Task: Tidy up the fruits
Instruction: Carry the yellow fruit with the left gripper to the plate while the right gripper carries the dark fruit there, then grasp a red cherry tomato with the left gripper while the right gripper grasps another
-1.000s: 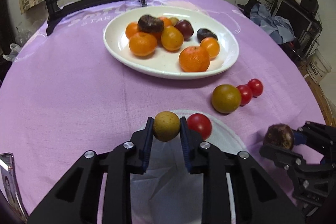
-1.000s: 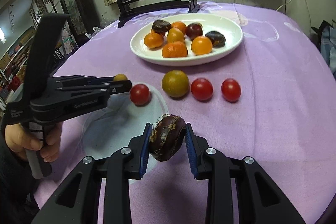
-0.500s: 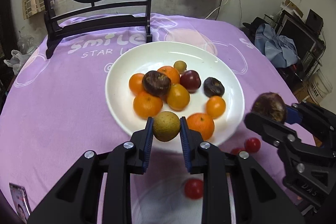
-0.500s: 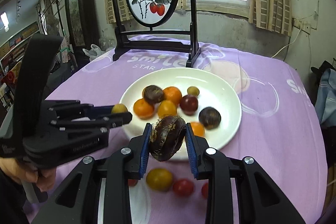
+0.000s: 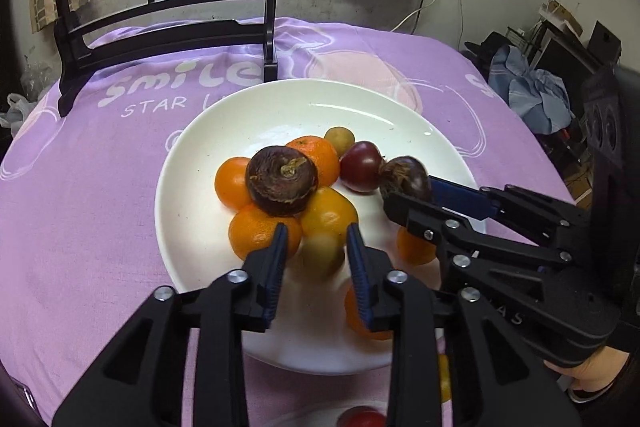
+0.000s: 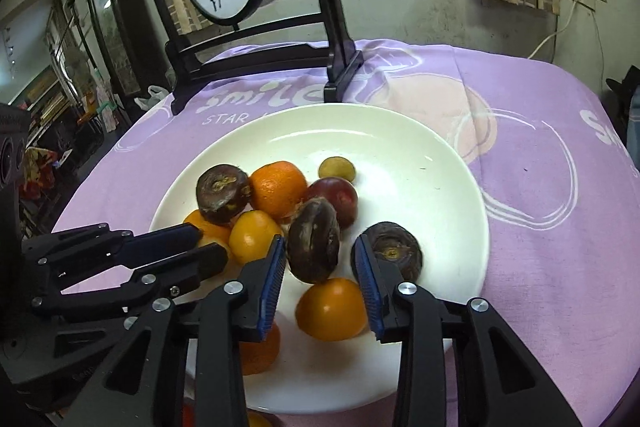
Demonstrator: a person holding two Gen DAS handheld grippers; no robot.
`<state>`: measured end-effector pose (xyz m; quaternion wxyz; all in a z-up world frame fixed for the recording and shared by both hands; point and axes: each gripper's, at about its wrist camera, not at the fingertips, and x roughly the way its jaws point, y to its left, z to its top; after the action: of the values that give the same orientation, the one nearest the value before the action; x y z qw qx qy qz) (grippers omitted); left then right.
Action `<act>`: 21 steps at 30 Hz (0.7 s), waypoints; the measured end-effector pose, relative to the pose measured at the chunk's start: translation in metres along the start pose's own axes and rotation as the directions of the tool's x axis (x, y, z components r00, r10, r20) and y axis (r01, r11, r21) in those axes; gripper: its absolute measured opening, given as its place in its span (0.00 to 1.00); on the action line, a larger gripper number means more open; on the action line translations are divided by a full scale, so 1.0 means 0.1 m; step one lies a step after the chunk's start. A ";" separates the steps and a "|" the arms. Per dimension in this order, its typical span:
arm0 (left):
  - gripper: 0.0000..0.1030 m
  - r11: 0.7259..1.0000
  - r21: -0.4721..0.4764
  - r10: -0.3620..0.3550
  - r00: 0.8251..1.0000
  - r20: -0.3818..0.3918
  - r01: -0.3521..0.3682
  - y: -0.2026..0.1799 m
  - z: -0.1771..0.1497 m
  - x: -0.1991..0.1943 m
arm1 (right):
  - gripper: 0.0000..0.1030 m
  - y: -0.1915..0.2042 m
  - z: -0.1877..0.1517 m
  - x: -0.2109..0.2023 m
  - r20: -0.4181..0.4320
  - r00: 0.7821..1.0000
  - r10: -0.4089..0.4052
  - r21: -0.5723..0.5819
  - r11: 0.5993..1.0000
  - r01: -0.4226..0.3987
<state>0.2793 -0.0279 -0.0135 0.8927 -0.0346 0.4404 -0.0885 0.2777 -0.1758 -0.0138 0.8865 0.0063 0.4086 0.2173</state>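
Note:
A white plate (image 5: 192, 227) on the purple cloth holds several oranges and dark fruits. My left gripper (image 5: 316, 247) hovers over its near side with its jaws opening. A blurred olive-green fruit (image 5: 322, 253) sits loose between the pads, with a gap on its left. My right gripper (image 6: 320, 259) is over the same plate, jaws opening too. A dark brown fruit (image 6: 314, 241) stands between its pads, clear of the right one. The left wrist view shows the right gripper (image 5: 408, 191) reaching in from the right with that dark brown fruit (image 5: 406, 179) at its tip.
A black stand with a round painted panel (image 5: 168, 39) rises at the table's far edge behind the plate. A red cherry tomato (image 5: 362, 419) lies near the bottom edge. A person's hand (image 5: 592, 379) holds the right gripper. Clutter fills the room right of the table.
Both grippers have moved forward from the near side of the table to over the white plate. Their jaws have widened, and the green fruit and the dark fruit now sit loose.

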 end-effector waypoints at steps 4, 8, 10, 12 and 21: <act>0.65 0.998 -0.048 0.031 0.999 0.024 -0.030 0.03 -0.03 -0.11 | 0.47 -0.11 -0.04 -0.15 0.019 1.000 0.014 0.047 0.999 -0.015; 0.66 0.999 -0.040 0.031 0.999 0.038 -0.030 0.02 -0.11 -0.28 | 0.51 -0.12 -0.15 -0.40 0.042 0.999 0.024 0.056 0.998 -0.026; 0.66 0.999 -0.036 0.035 0.998 0.046 -0.033 0.01 -0.17 -0.39 | 0.53 -0.09 -0.20 -0.51 0.049 0.999 0.023 0.048 0.999 -0.025; 0.69 0.999 -0.028 0.038 0.998 0.056 -0.036 -0.01 -0.25 -0.49 | 0.56 -0.06 -0.30 -0.66 0.059 0.998 0.017 0.043 0.999 -0.020; 0.73 1.000 -0.019 0.016 0.998 0.053 -0.015 -0.09 -0.78 -0.84 | 0.58 0.01 -0.93 -1.02 0.012 1.000 -0.023 0.042 0.999 0.023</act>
<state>0.1657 -0.0193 0.0058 0.9043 -0.0419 0.4178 -0.0768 0.1509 -0.2304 -0.0020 0.8910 0.0215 0.4078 0.1985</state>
